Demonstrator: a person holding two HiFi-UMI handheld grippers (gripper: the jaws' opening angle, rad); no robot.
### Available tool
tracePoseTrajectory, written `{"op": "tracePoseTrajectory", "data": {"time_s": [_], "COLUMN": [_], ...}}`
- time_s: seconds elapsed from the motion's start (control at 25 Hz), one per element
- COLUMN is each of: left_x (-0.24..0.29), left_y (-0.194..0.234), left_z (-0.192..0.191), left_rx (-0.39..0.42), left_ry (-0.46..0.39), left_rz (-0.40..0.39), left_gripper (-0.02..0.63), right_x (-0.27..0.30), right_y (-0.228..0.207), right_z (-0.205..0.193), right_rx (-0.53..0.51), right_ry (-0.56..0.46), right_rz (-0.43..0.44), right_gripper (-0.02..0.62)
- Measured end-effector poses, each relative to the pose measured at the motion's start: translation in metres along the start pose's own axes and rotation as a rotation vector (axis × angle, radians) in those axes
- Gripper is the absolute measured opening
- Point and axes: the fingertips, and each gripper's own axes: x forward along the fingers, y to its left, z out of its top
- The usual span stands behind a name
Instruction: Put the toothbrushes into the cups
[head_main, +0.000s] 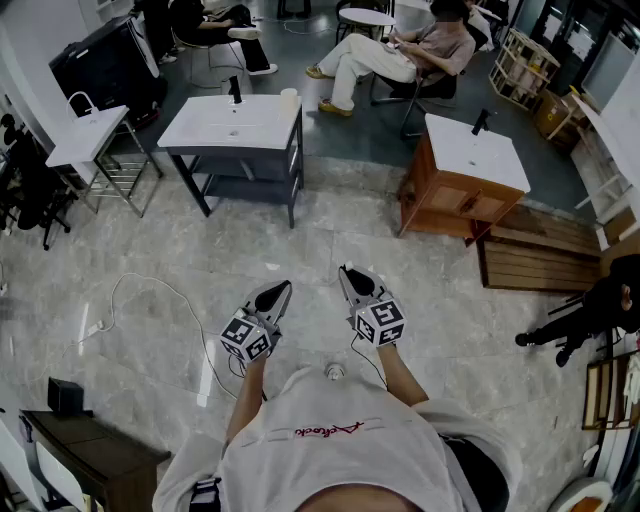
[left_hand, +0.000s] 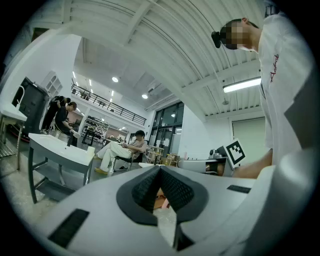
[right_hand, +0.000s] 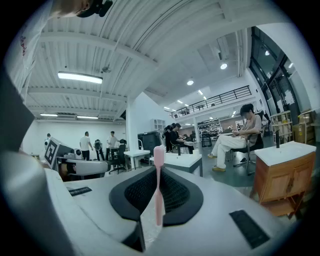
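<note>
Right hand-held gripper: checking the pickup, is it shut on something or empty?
Shut on the pink toothbrush: the right hand-held gripper's pads press its upright handle.

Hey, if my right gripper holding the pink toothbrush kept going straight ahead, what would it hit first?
Probably the white washbasin on a dark grey stand, dead ahead of the right gripper. Only open floor seems to lie between, though depth is unclear.

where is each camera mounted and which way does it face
Head view: on the person's head, looking steeply down at the floor; shows their shirt, left gripper and right gripper.
Left gripper view: on the left gripper, facing level toward the white sink table; shut jaws, shirt at right.
Right gripper view: on the right gripper, level toward the wooden vanity; jaws hold a pink toothbrush.
Shared: all three show the seated person.
</note>
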Motion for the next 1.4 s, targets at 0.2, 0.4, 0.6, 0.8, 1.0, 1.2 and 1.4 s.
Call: {"op": "tracePoseTrajectory", "data": {"time_s": [0.2,0.4,0.6,0.8,1.0,1.2,1.4], "left_x": [0.000,0.003,0.012,0.022,0.035,0.050,0.061], "left_y": [0.000,-0.006,-0.016,-0.024,-0.032,-0.042,-0.048], "left_z": [0.001,-0.003,-0.007,-0.011,-0.013,-0.016,-0.021], "left_rx": [-0.003,-0.005,0.001,-0.008,-0.005,0.004,0.006], "left_ry": [0.001,0.006,0.015,0.017,0.022,0.026,0.034], "left_rz": [-0.003,-0.004,-0.004,0.002,0.004,0.009,0.011], "left_gripper": [0.014,0.014,0.014,0.014,0.014,0.014,0.014], "right_x": [0.001,-0.002,-0.007,-0.011,-0.015,-0.021,-0.023], "right_y": [0.002,0.003,-0.007,-0.016,-0.028,-0.043,-0.053], "right_z": [0.001,0.003,0.008,0.009,0.008,0.006,0.004], "right_rx": [0.006,0.021,0.029,0.035,0.040,0.044,0.048], "right_ry": [-0.003,-0.022,-0.036,-0.037,-0.031,-0.031,-0.035], "right_rz": [0.004,0.026,0.031,0.043,0.061,0.077,0.085], "right_gripper": [0.026,0.026,0.026,0.026,0.026,0.026,0.026]}}
